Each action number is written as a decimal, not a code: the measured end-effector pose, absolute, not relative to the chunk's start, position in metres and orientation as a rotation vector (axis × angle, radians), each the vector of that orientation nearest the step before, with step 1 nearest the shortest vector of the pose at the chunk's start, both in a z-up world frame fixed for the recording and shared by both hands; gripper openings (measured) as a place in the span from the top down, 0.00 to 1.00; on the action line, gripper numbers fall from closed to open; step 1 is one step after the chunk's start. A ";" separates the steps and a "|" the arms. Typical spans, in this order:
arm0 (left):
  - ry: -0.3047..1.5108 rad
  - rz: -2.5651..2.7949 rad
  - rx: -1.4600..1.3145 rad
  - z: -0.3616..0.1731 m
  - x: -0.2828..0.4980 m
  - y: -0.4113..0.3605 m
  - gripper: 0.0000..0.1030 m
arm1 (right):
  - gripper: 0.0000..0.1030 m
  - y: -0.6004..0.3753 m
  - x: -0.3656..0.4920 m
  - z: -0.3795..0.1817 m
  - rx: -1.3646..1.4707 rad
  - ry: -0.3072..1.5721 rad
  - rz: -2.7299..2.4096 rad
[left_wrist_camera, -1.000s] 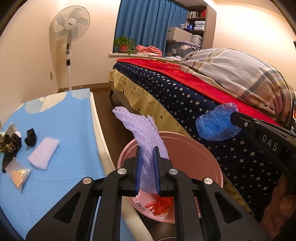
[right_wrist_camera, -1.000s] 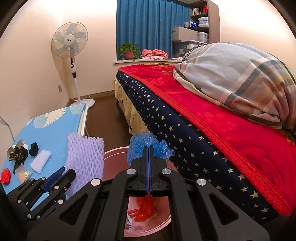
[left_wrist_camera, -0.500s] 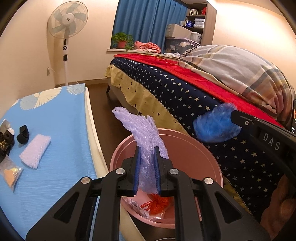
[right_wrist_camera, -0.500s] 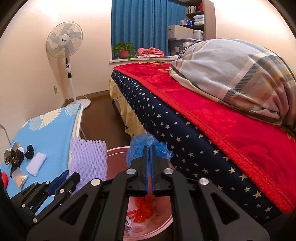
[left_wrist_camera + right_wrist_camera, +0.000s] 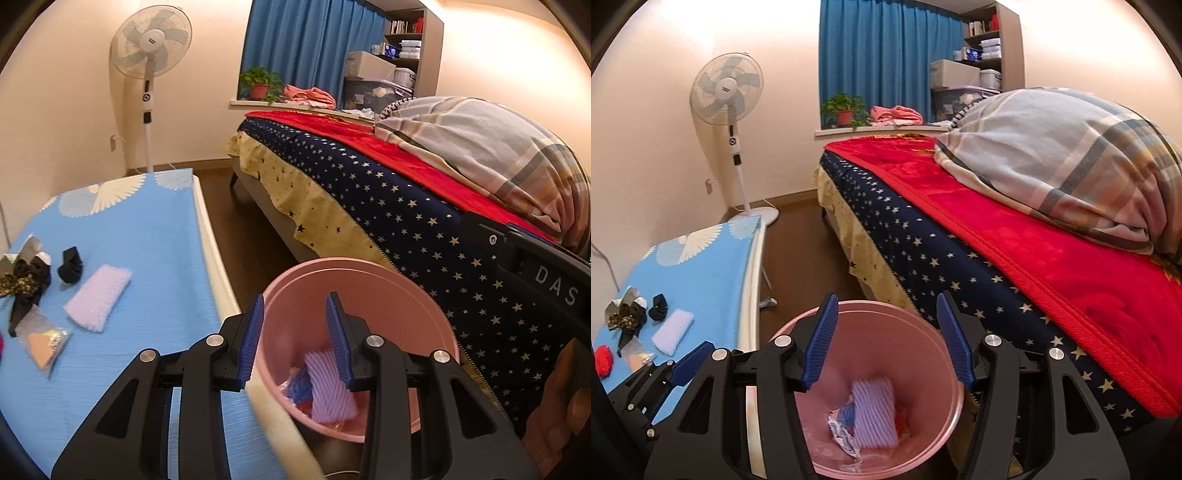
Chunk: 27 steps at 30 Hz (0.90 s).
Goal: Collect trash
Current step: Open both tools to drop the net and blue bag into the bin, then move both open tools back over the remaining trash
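Purple foam net lies in the pink bin, below both spread, empty tongs.

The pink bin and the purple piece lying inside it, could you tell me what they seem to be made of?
Pink bin: probably moulded plastic, with a smooth wall, even colour and soft sheen. Purple piece: most likely foam netting of the fruit-wrap kind; it is pale, ribbed and looks soft, though blur hides the mesh.
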<state>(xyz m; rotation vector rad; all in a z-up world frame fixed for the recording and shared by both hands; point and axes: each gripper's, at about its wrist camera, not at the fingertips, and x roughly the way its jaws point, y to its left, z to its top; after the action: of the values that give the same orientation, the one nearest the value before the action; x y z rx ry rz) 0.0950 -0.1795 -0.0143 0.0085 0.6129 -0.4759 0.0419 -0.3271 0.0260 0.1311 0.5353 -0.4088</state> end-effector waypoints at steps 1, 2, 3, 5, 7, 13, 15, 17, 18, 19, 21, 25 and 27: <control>0.611 -0.467 0.006 -0.013 0.095 -0.176 0.66 | 0.47 -0.324 0.042 0.026 0.131 0.532 -0.396; 0.609 -0.461 0.002 -0.012 0.094 -0.172 0.66 | 0.47 -0.322 0.042 0.026 0.129 0.528 -0.383; 0.607 -0.455 -0.002 -0.011 0.094 -0.168 0.66 | 0.47 -0.317 0.042 0.027 0.120 0.523 -0.365; 0.601 -0.440 -0.006 -0.009 0.093 -0.161 0.66 | 0.47 -0.311 0.042 0.027 0.108 0.518 -0.346; 0.596 -0.424 -0.011 -0.008 0.092 -0.153 0.66 | 0.47 -0.306 0.043 0.027 0.101 0.519 -0.318; 0.588 -0.381 -0.020 -0.005 0.091 -0.130 0.66 | 0.49 -0.294 0.044 0.025 0.079 0.519 -0.283; 0.585 -0.365 -0.020 -0.004 0.090 -0.121 0.66 | 0.49 -0.288 0.045 0.025 0.079 0.513 -0.266; 0.582 -0.350 -0.023 -0.004 0.089 -0.113 0.66 | 0.51 -0.286 0.046 0.025 0.079 0.508 -0.248; 0.582 -0.338 -0.027 -0.004 0.089 -0.106 0.66 | 0.52 -0.282 0.047 0.026 0.077 0.505 -0.237; 0.581 -0.329 -0.029 -0.004 0.089 -0.102 0.66 | 0.52 -0.279 0.048 0.026 0.074 0.503 -0.224; 0.581 -0.308 -0.037 -0.004 0.089 -0.093 0.66 | 0.55 -0.271 0.049 0.026 0.069 0.498 -0.202; 0.579 -0.265 -0.060 -0.004 0.090 -0.075 0.66 | 0.61 -0.258 0.052 0.028 0.072 0.489 -0.148; 0.575 -0.247 -0.063 -0.004 0.089 -0.070 0.66 | 0.64 -0.251 0.054 0.029 0.075 0.482 -0.120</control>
<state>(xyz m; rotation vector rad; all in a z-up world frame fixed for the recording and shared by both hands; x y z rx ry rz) 0.0887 -0.0702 -0.0038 -0.0632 0.5745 -0.2472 0.0545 -0.2506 0.0290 0.0754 0.4824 -0.1198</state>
